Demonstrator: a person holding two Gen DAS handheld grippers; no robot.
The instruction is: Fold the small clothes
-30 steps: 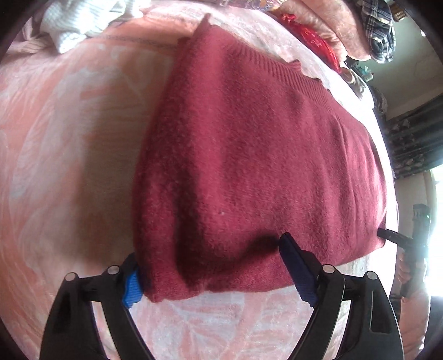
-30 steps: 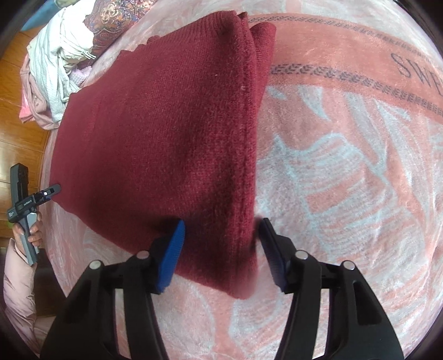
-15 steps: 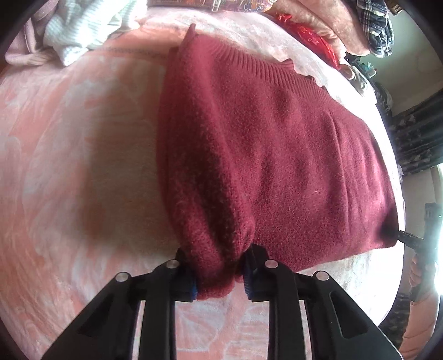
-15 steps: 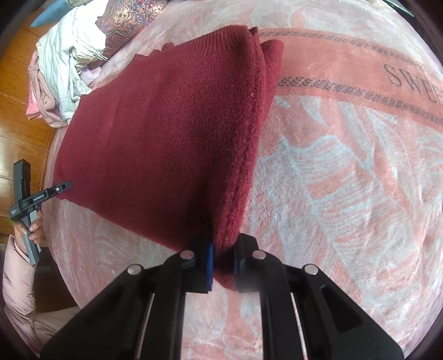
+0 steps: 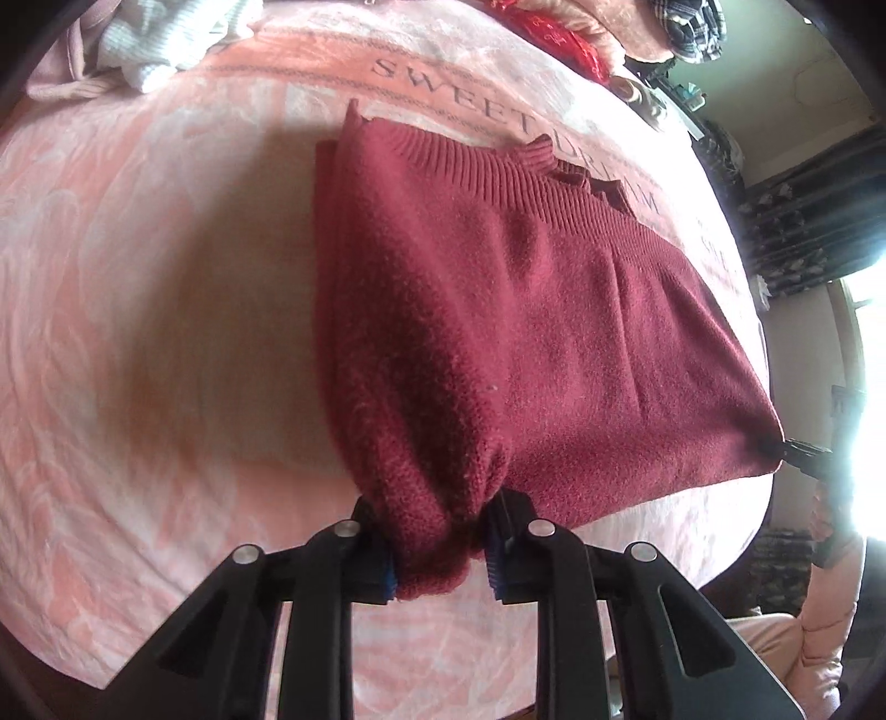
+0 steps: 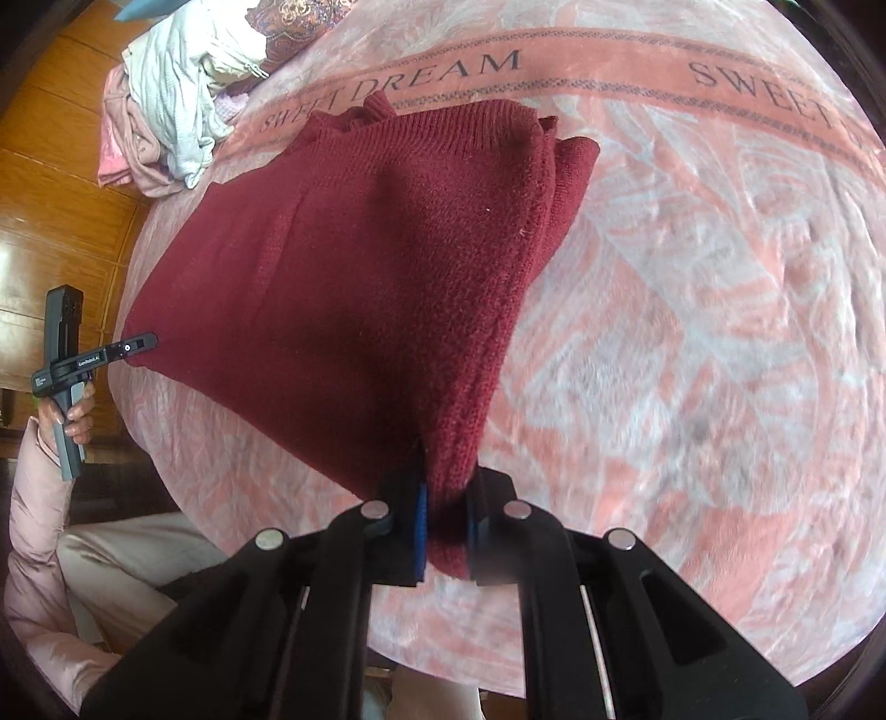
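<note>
A dark red knitted sweater lies folded on a pink blanket, its near edge lifted off the bed. My left gripper is shut on the sweater's near left corner, which bunches between the blue pads. My right gripper is shut on the sweater at its near right corner. The left gripper also shows at the left of the right wrist view, pinching the far corner, and the right gripper shows at the right edge of the left wrist view. The ribbed hem lies farthest from me.
The pink blanket printed "SWEET DREAM" covers the bed. A heap of pale clothes sits at the far corner. Red and plaid fabrics pile beyond the bed. A person's hand and pink sleeve stand beside it.
Both grippers closed from open onto the sweater's near corners. They then rose and drew back, lifting the near edge so more blanket lettering shows beyond the sweater.
</note>
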